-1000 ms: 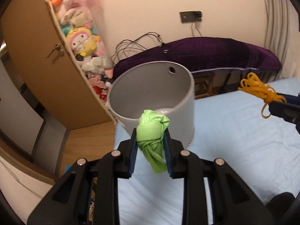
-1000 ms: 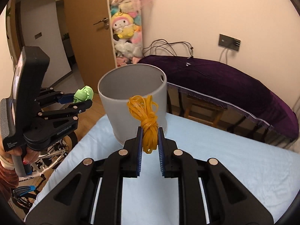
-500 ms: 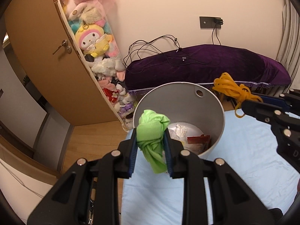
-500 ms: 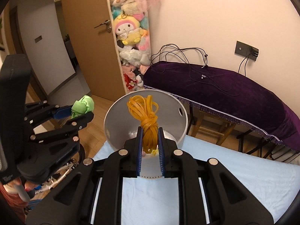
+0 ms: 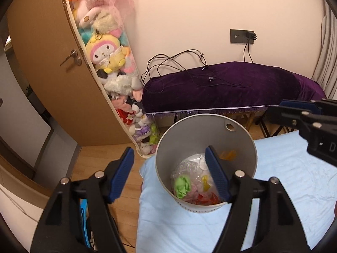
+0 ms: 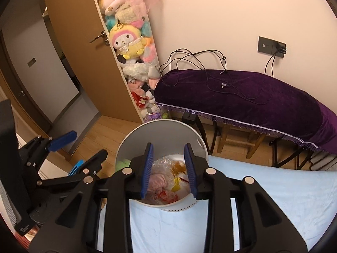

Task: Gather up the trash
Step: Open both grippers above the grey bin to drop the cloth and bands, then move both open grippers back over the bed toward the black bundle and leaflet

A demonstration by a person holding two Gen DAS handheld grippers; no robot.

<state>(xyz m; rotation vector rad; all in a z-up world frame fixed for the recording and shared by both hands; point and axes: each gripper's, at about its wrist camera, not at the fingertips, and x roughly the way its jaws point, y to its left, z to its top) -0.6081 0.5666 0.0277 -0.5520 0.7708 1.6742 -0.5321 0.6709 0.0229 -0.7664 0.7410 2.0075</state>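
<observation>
Both grippers hang over the grey bin (image 5: 205,139) on the bed (image 5: 284,168). The left gripper (image 5: 169,174) and right gripper (image 6: 168,168) are opening, fingers spread and empty. The green cloth (image 5: 182,186) lies inside.

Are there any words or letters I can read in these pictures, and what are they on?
"D": a white letter on the right hand-held gripper, cut off at the picture's edge, in the left wrist view.
Tiny white print on the handle of the left hand-held gripper, in the right wrist view: too small to read.
Nothing else has writing I can make out.
</observation>
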